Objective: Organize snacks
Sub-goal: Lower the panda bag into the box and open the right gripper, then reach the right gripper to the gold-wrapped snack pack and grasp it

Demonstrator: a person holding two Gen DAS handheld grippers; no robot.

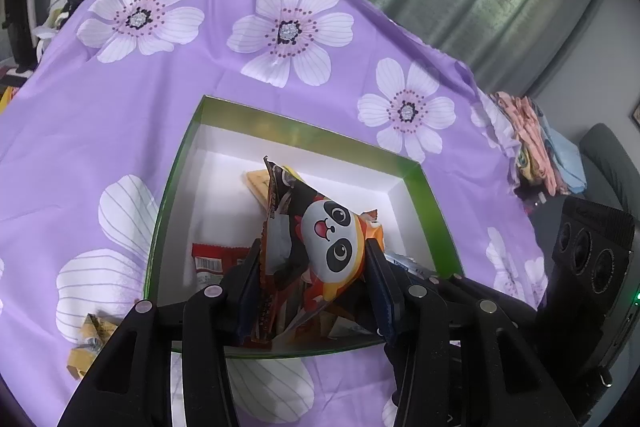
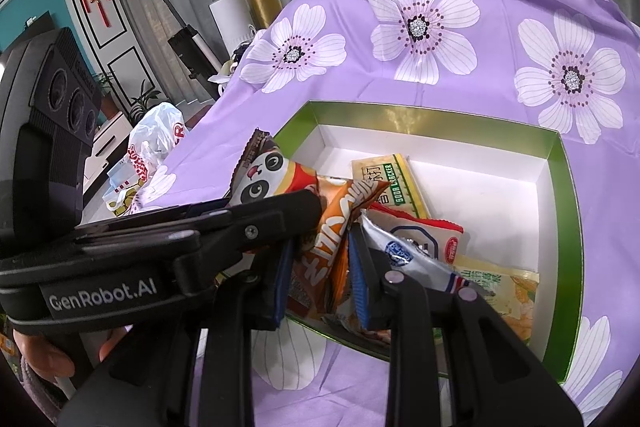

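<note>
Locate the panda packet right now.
The panda packet is clamped in the left gripper, held over the near part of the green box. In the right wrist view it shows at left, beside the orange packet.

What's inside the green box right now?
In the green box: a soda cracker pack, a red-and-white packet, a yellow-green packet. Both held snacks hide what lies beneath them.

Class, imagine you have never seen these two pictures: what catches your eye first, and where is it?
First, the panda snack packet, clamped in the left gripper over the green-rimmed box. Beside it, the right gripper pinches an orange packet above other snacks in that box. Under everything lies the purple cloth with big white flowers.
</note>
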